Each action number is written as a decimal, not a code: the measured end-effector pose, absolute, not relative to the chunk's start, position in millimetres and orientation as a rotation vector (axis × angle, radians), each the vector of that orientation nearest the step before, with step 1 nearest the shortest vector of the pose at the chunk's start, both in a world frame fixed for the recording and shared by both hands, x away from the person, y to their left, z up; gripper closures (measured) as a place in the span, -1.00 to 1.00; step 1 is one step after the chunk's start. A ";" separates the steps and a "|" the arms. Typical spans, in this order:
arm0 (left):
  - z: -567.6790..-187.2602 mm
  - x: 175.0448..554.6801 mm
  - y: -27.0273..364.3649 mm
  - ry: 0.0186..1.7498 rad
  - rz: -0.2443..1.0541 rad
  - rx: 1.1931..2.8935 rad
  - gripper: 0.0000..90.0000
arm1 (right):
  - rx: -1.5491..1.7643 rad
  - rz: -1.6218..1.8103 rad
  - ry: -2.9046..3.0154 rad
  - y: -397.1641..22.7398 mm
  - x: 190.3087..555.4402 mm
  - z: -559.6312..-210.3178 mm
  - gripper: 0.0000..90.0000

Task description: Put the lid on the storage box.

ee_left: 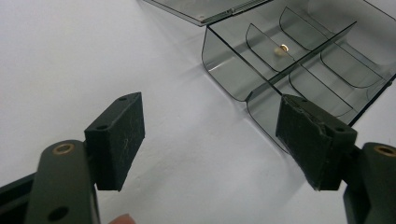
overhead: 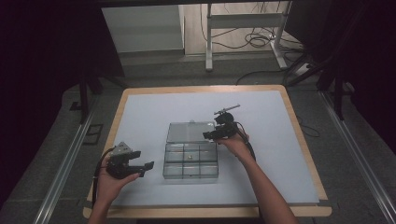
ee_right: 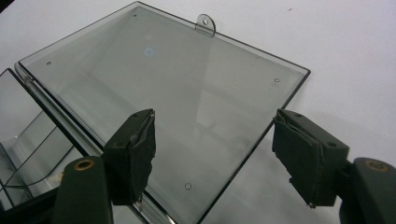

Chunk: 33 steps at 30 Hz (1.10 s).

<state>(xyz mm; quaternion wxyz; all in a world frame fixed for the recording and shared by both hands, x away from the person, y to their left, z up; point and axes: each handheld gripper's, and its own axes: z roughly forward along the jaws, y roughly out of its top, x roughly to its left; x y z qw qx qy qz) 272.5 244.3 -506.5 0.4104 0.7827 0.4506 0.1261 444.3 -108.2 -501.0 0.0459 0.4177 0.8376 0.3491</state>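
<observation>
Clear smoky plastic, that was the box [overhead: 190, 161]: a shallow organiser w/ six compartments, sitting near the middle of the pale blue table top [overhead: 140, 116]. Its lid [overhead: 190, 132] lay flung open and flat on the far side, hinged to the back wall, a small tab [ee_right: 206, 22] at its free edge. One tiny brass-coloured piece [ee_left: 283, 48] sat in the middle compartment of the back row; the other compartments looked bare as far as I could tell.

Left gripper [overhead: 135, 164] was held just beside the box's left end, apart from it, low over the table. Its jaws stood spread wide w/ nothing between them (in the left gripper view the near corner of the box showed past the right-hand pad [ee_left: 306, 135], no contact visible).

Right gripper [overhead: 212, 134] hovered at the lid's right edge, near the back-right corner of the box. Jaws were spread there too, gripping nothing; in the right gripper view the lid lay beyond the pads, its side edge running between them. Whether a pad brushed the lid I couldn't tell.
</observation>
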 end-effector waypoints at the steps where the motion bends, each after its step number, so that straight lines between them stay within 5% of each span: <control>1: -506.5 272.5 244.3 1.134 0.317 1.971 -0.46 | 1.278 1.066 2.559 -108.3 444.4 -501.5 -0.35; 33: -505.1 271.9 243.2 1.123 0.319 1.975 -0.46 | 1.493 1.158 2.649 -117.4 454.5 -512.5 -0.46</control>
